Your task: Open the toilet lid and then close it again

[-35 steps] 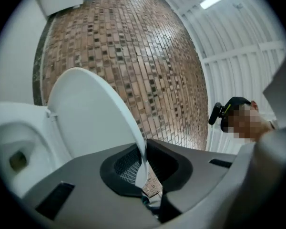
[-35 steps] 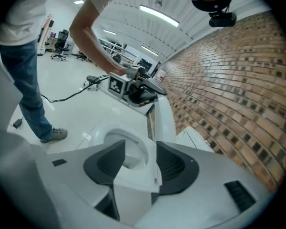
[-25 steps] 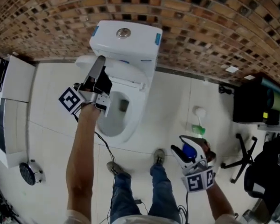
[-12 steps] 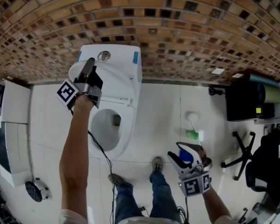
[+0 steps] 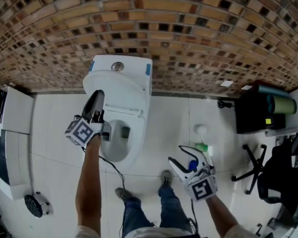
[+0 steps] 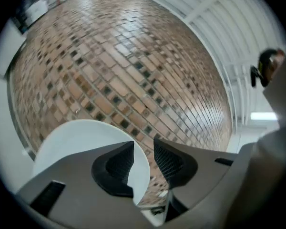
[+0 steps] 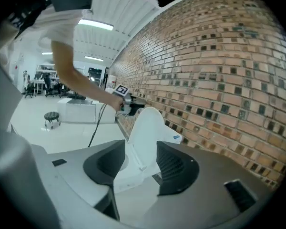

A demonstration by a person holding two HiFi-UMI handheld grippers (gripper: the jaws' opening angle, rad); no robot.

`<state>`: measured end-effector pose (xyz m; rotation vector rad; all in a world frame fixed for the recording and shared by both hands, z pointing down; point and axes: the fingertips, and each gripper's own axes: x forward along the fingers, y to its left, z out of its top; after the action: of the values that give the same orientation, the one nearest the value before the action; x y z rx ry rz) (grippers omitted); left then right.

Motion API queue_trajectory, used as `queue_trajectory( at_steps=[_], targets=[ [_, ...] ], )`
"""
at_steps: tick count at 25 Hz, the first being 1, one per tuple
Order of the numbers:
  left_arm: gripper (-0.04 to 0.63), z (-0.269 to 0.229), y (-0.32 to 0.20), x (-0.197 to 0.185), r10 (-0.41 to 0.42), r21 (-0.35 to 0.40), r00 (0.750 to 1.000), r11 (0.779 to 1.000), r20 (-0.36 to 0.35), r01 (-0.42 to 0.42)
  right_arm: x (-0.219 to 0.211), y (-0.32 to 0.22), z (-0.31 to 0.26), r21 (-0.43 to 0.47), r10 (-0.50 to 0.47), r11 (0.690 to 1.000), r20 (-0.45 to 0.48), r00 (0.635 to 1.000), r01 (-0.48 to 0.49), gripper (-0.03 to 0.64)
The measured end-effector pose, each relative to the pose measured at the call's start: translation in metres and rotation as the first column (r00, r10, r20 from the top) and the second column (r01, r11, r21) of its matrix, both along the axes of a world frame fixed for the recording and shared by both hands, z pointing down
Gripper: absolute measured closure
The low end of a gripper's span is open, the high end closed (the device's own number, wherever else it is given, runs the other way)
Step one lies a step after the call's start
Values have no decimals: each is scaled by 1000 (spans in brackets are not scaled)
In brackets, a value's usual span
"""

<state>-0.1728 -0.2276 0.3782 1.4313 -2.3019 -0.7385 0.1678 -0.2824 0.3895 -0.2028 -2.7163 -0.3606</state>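
**Toilet lid** (image 5: pixel 123 90): raised and leaning back on the cistern (image 5: pixel 139 66), with the bowl (image 5: pixel 116 143) uncovered below. I judge the opening half done and the closing not yet begun.

**Left gripper** (image 5: pixel 96 99): at the lid's left edge, pointing about level. My jaws have just been opening and stand a narrow way apart. The lid's rim shows in line with the gap, but neither pad presses on it, so I hold nothing.

**Right gripper** (image 7: pixel 142 156): well apart from the toilet, off to its right. The jaws are moderately parted and empty, and the toilet shows only far off through the gap.

**Hazards, as I judge them:**
- I am not supporting the lid. If it rests close to upright, a nudge from my left gripper tips it forward and it slams down.
- The gap is narrow for regripping. If I close off-centre on the smooth, curved rim, the pads slide off.
- Lowered by one edge only, the lid may twist or escape partway down.
- The cable (image 5: pixel 111 165) trailing from my left gripper passes near the bowl's front and may snag.
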Motion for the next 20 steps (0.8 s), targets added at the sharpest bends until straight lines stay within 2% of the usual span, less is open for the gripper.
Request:
queue_trajectory(
  at_steps=[2,4,6,8,10,12,14,17,20],
  targets=[
    [471,-16,27,57,102,-66,982,993,157,-93,-10,6,-13,-65,10,998,31,999,-8,405],
    [471,-34,59,111,187,-168,942,975,278,-144,-19,17,-25,-123,14,992,46,999,-9,405],
    [471,-59,91,155,237,-261,883,956,405,-137,-28,32,-38,-164,-3,986,49,999,11,405],
    [471,-86,119,187,265,-315,810,943,523,-106,-37,53,-52,-191,-34,981,52,998,43,405],
    [472,-104,145,214,301,-364,762,927,574,-92,-43,78,-67,-215,-59,974,62,996,71,405],
    [471,-115,169,232,325,-408,746,910,582,-78,-47,102,-84,-230,-81,968,78,994,97,405],
    [472,-126,189,244,327,-431,745,901,581,-59,-50,124,-100,-235,-101,964,98,990,122,405],
    [472,-137,213,259,302,-421,763,906,572,-44,-46,157,-118,-243,-122,959,118,986,148,405],
    [472,-146,227,274,282,-397,769,917,574,-40,-35,178,-128,-238,-129,958,128,983,157,405]
  ],
)
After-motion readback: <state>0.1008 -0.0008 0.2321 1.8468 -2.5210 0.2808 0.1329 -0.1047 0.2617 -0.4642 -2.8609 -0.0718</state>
